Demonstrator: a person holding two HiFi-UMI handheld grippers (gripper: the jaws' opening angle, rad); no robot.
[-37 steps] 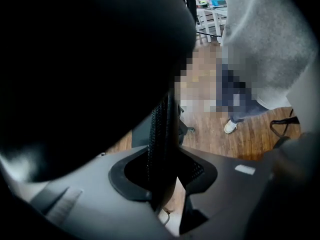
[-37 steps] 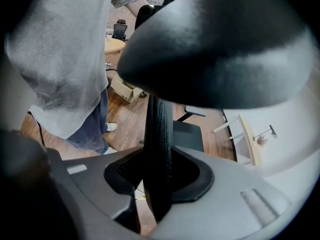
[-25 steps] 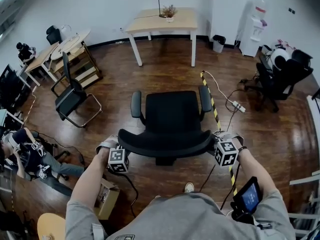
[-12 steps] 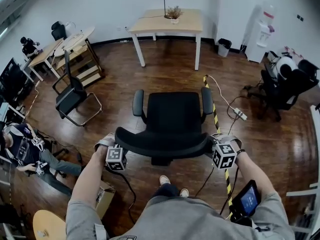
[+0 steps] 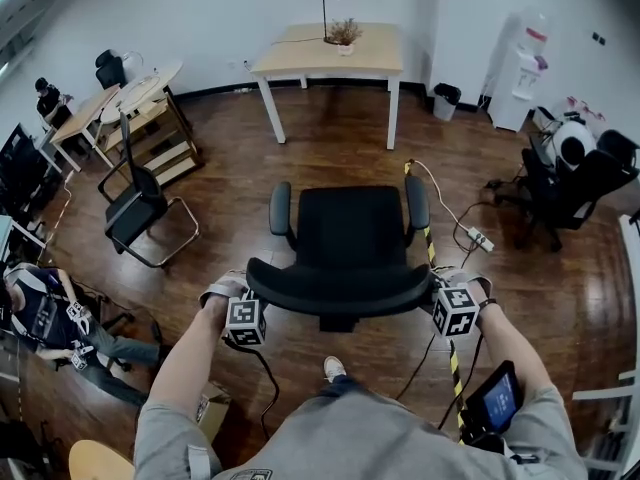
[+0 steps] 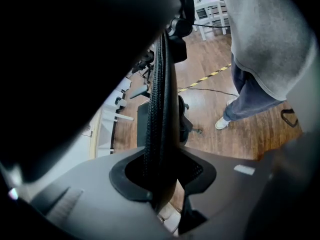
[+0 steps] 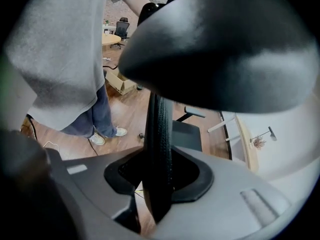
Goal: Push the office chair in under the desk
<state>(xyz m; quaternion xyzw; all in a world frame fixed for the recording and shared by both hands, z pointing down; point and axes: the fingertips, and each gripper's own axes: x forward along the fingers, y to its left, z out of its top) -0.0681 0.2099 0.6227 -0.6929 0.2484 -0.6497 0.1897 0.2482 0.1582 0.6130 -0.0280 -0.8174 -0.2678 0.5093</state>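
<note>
The office chair (image 5: 348, 238) is gripped, far desk (image 5: 330, 48) ahead.
Its backrest (image 5: 340, 286) is pinched at both ends by left gripper (image 6: 160, 176) and right gripper (image 7: 159, 176) for straight steering.

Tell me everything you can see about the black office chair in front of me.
The office chair is black, with a padded-looking seat, two curved armrests and a backrest whose edge looks like woven mesh. It stands upright on the wooden floor, out in the open, with its seat facing the light wooden desk further off. The left tool and right tool each clamp one side edge of the backrest. Its base is mostly hidden under the seat.
</note>
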